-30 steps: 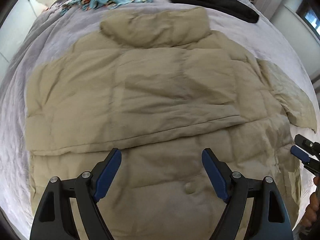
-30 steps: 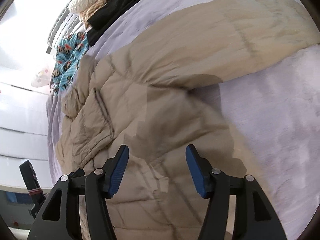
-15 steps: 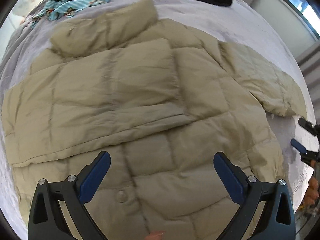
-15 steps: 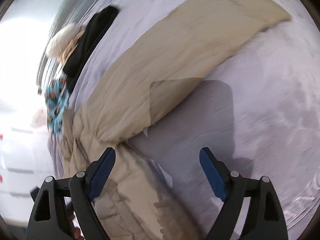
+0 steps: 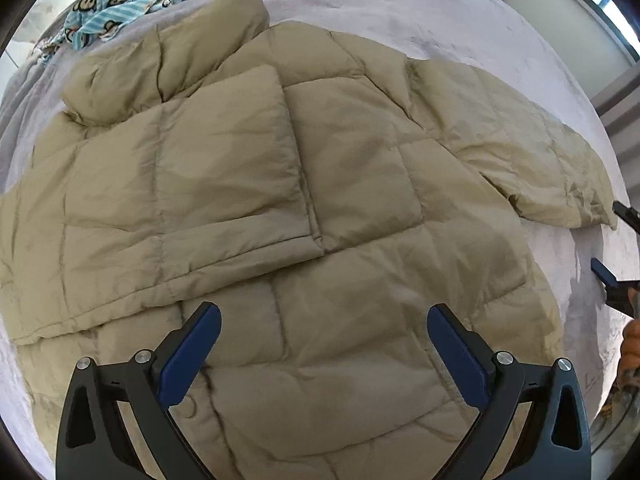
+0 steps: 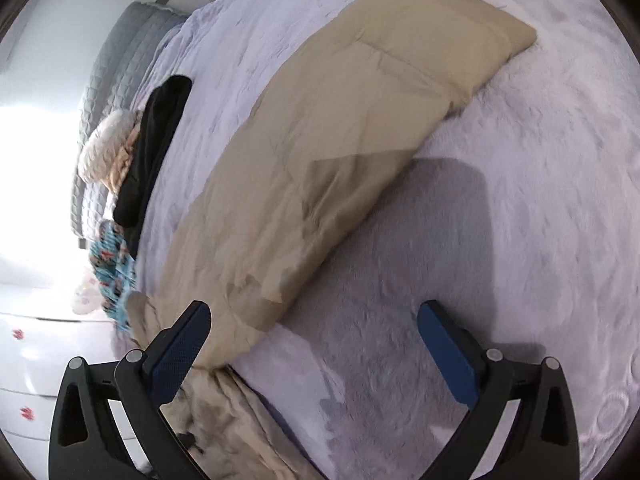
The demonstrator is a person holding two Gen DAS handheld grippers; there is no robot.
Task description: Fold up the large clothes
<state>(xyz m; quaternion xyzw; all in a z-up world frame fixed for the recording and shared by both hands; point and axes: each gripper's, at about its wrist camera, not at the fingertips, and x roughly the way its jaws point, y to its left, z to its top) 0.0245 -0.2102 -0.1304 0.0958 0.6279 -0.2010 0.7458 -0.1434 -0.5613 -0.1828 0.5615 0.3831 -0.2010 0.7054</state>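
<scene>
both jaws spread; jacket (image 5: 304, 184) hem cut off.

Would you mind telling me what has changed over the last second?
Both grippers opened wider: left gripper, right gripper. The right one swung off the jacket body toward the outstretched sleeve. The beige jacket stays flat on the bed, one sleeve folded across; neither gripper holds anything.
</scene>
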